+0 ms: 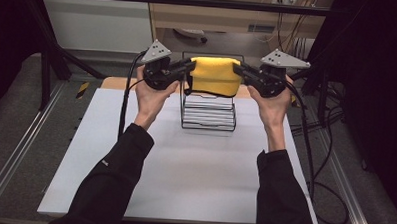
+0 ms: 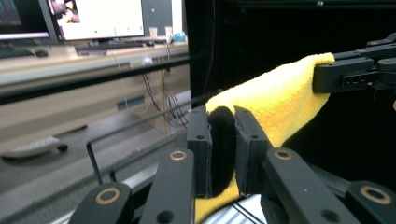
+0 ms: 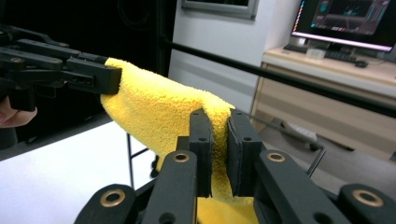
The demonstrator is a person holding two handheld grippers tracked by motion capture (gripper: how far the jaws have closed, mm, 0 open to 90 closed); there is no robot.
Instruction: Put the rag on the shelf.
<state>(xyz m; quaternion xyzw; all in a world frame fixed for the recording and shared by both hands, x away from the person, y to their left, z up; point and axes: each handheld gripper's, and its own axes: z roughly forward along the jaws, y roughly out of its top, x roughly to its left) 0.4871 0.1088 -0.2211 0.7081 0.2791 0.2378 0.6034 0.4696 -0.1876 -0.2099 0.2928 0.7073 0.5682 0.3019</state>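
On the table (image 1: 184, 166), a white sheet fills nearly the whole top, and your two dark sleeves come in from the near edge, one on each side. Toward the far edge, about midway across, stands the rack (image 1: 209, 112), a black wire frame with upright side loops and a ribbed base of thin wires.

Above the rack you hold the cloth (image 1: 215, 75), a yellow terry towel, stretched level between your grippers and hanging down in front of the rack's upper part. Whether it touches the wires cannot be told from the high view.

Your left gripper (image 1: 190, 65) points inward from the left, its jaws closed tight on the cloth's left edge. In the left gripper view the two black jaws pinch a dark fold with yellow cloth (image 2: 280, 102) running off to the upper right, where the right gripper (image 2: 327, 77) clamps the other end.

Your right gripper (image 1: 236, 68) mirrors it from the right, jaws narrow and clamped on the cloth's right edge. In the right gripper view the cloth (image 3: 159, 116) bulges up between the jaws and arches away to the left gripper (image 3: 109, 77) at the upper left, with the rack (image 3: 130, 158) showing below it.

Each gripper carries a grey plate on top, and cables trail back from both.
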